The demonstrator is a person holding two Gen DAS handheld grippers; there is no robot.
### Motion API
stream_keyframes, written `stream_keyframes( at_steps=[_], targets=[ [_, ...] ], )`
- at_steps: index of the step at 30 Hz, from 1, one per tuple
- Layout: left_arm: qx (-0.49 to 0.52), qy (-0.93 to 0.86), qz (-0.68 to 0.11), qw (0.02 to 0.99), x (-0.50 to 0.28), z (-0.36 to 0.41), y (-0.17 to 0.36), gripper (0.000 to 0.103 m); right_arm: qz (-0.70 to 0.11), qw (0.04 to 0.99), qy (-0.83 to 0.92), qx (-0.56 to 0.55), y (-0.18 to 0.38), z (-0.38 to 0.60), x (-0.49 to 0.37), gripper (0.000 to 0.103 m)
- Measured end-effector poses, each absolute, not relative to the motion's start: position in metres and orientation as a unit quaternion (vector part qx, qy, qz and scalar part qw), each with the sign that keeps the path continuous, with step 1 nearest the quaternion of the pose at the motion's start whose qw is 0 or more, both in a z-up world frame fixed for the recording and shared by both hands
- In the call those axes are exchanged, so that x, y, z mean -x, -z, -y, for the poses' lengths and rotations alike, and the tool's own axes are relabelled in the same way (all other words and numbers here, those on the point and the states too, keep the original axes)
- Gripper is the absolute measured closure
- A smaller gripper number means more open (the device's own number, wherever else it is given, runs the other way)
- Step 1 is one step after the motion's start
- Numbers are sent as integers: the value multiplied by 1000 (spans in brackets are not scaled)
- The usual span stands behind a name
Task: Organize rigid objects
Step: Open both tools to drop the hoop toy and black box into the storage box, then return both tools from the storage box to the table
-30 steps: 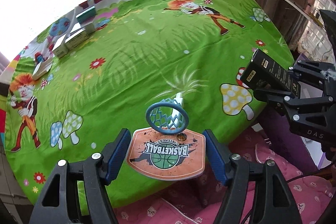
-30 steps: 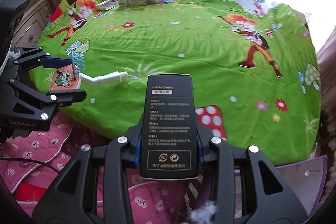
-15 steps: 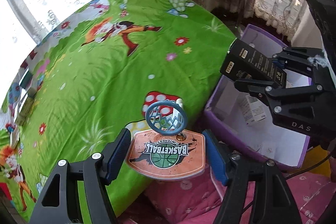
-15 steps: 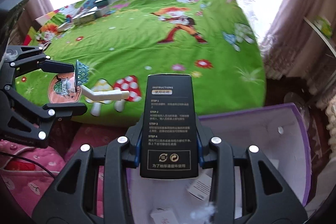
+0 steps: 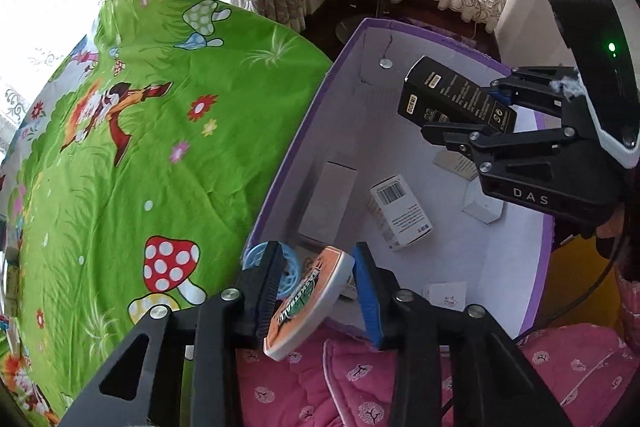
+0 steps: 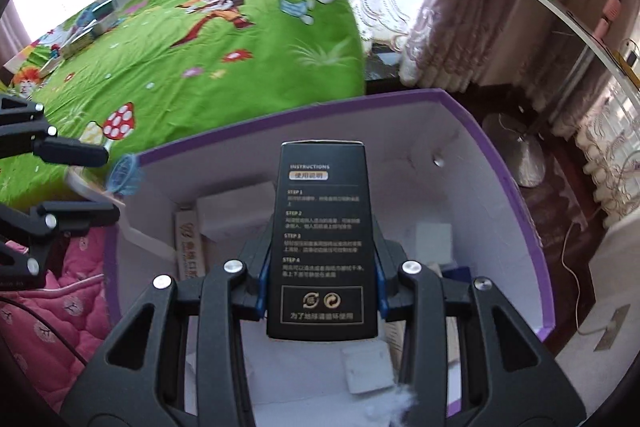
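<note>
Two loads in the air: a toy basketball hoop point(image 5: 308, 301) on the left, a black box point(image 6: 323, 247) on the right, both at the purple bin point(image 5: 280, 179).
Left fingers: the left gripper point(image 5: 316, 291) is closing, jaws narrow, with the orange backboard twisted edge-on between the blue pads; from the left wrist view the board looks skewed in the gap, so I cannot tell how firmly it sits.
Risk, left: that hoop hangs right over the bin's near rim, half above the pink quilt point(image 5: 400, 387). My read is that a slip here sends it outside the bin, and the blue ring could catch on the purple wall.
Right fingers: the right gripper point(image 6: 322, 291) is clamped on the black box at its lower end, most of its length sticking out ahead.
Risk, right: a long box held low can pivot; let go from this height and it may land on the small white cartons point(image 5: 400, 213) on the bin floor and bounce or tip.
Risk, shared: both tools work the same bin, near each other, so a crossing move could knock them together.
Pose, left: pointing steeply down over the bin's near-left corner, beside the green bedspread point(image 5: 140, 147).
Pose, right: also angled steeply down, hovering above the middle of the bin, box clear of the walls.
</note>
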State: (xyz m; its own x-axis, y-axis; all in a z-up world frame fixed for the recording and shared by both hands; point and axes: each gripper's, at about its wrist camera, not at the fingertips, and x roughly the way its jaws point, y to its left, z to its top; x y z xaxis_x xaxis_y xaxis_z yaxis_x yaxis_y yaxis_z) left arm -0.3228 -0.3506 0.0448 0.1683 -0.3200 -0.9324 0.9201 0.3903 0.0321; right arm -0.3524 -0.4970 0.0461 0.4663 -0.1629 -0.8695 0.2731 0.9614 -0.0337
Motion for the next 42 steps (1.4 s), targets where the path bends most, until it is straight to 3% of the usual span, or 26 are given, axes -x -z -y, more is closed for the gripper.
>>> stream_keyframes(
  at_steps=[7,8,10,16,18,21,29,38,42],
  targets=[
    [-231,519,-510,646,315,357,-39,65,-503,852,133,-65,-42,505,358,60],
    [-214,529,-512,643,312,357,-42,63,-504,851,133,-65,-41,505,358,60],
    [-182,541,-503,649,305,357,-49,42,-507,849,136,-64,-39,504,356,60],
    [-118,550,-505,655,294,352,-64,30,-525,838,134,-66,-41,504,359,56],
    [-131,542,-487,672,295,348,-68,29,-524,839,133,-64,-45,504,363,38],
    [-134,539,-477,681,297,345,-72,28,-516,842,148,-51,-54,502,362,29],
    [-103,498,-470,721,264,294,-66,27,-464,878,118,-26,-86,464,322,23],
    [-31,295,-488,821,188,137,-30,25,-482,874,-48,38,-73,344,232,23],
    [-55,166,-469,866,159,63,-19,25,-483,866,-114,53,-60,293,193,23]
  ],
)
